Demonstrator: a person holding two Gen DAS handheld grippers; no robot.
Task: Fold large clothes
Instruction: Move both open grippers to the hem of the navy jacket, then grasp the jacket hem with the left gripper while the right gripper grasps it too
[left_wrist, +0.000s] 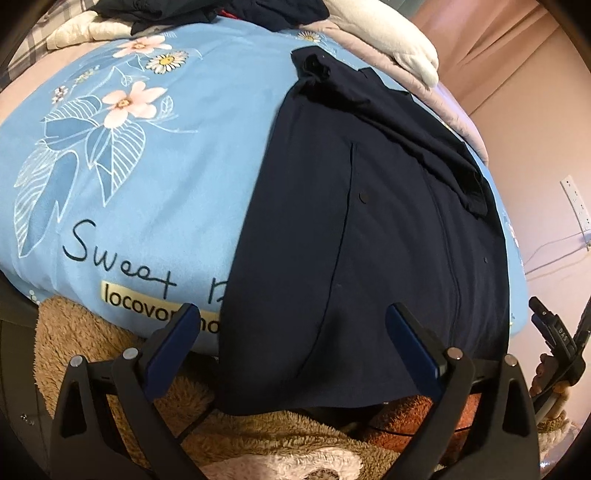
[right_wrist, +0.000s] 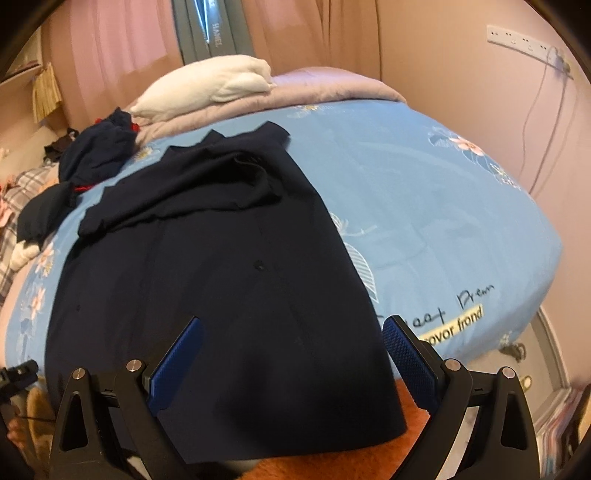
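With both my left tongs (left_wrist: 291, 325) and right tongs (right_wrist: 291, 338) spread wide, I'd pinch this soft, limp navy shirt (left_wrist: 369, 240) by its hem corners overhanging the bed (left_wrist: 147, 184) edge.

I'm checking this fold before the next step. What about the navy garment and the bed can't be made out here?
- Navy garment: its lower hem hangs past the bed edge behind the left gripper; same behind the right gripper in the right view.
- Folded sleeve: hides the garment's collar area.
- Printed lettering on the blue bedspread: partly covered by the garment.
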